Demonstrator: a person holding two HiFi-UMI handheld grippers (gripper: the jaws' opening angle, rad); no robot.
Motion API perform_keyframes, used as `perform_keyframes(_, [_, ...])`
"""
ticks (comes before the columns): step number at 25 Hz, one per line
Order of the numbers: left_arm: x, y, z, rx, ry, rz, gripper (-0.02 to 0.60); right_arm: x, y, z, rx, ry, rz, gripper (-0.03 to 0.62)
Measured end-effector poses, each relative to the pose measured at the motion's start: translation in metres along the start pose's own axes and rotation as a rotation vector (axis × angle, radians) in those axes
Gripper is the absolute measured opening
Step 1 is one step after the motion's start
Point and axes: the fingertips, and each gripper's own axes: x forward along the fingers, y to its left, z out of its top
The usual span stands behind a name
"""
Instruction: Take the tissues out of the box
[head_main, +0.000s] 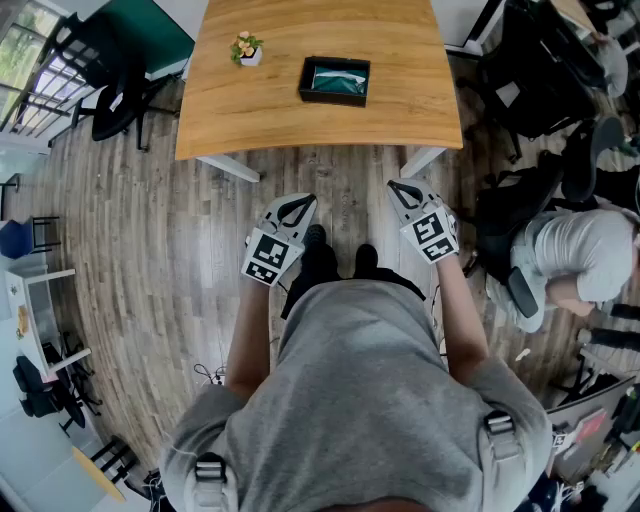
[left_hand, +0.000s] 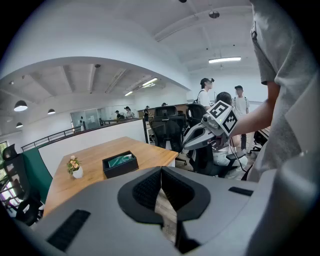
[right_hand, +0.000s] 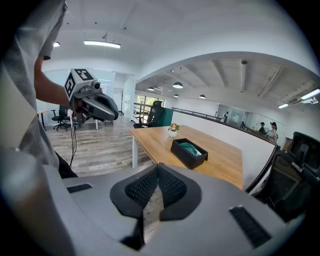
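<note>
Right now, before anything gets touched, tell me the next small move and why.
Probably step closer and reach the right gripper toward the box, opening its jaws on the way. Both grippers are shut and empty, the left gripper included, held short of the table, and the box sits well beyond its near edge.

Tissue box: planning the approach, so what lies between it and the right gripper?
Head view: from right gripper to box, only floor, then bare tabletop.

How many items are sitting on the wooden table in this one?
2. The black tissue box lies near the middle of the table; the small flower pot stands left of it, apart, in the head view. That view crops the far edge.
</note>
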Motion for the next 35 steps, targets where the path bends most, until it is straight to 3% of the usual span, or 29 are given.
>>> perform_keyframes(16, [-0.009,-0.023,0.006,0.029,-0.006,0.020,0.021,-0.017,0.010,-0.011,-0.015,0.001,0.007,0.006])
perform_keyframes(35, [-0.010,-0.019,0.009,0.003,-0.031,0.033,0.023,-0.010,0.015,-0.004,-0.031,-0.012,0.052,0.040])
